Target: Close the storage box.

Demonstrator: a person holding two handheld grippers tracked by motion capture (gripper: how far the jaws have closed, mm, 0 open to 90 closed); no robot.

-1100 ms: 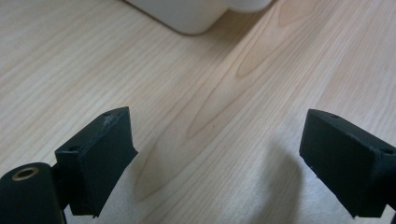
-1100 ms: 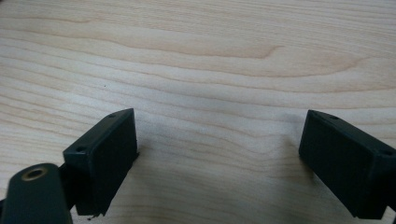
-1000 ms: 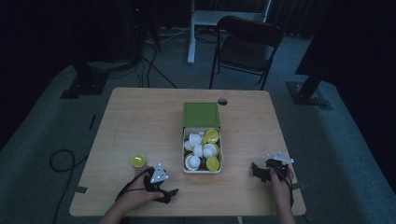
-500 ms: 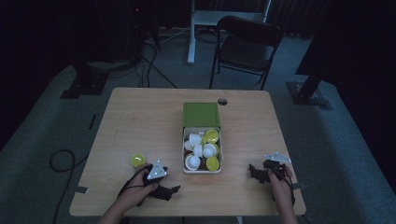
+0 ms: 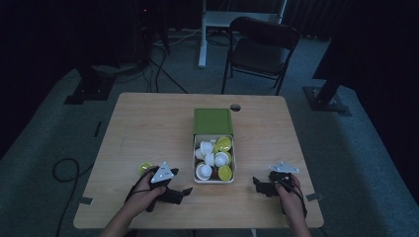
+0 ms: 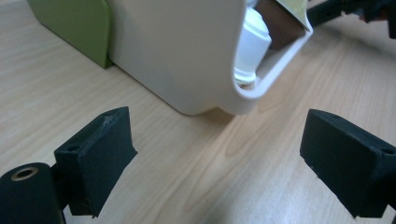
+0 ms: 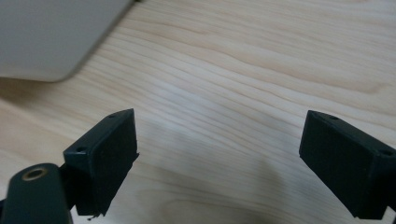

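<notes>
Both hand-held grippers are held with jaws apart and nothing between them: the left hand-held gripper [image 5: 184, 192] and the right hand-held gripper [image 5: 257, 183] flank the white box [image 5: 214, 178] of cups, set mid-table toward its near edge.

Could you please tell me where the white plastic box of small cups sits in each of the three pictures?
High view: the white plastic box sits mid-table, below its green lid.
Left gripper view: its rounded corner fills the top centre, above the open claw.
Right gripper view: its pale corner takes the top left.
Shared landmark: the light wooden tabletop.
</notes>
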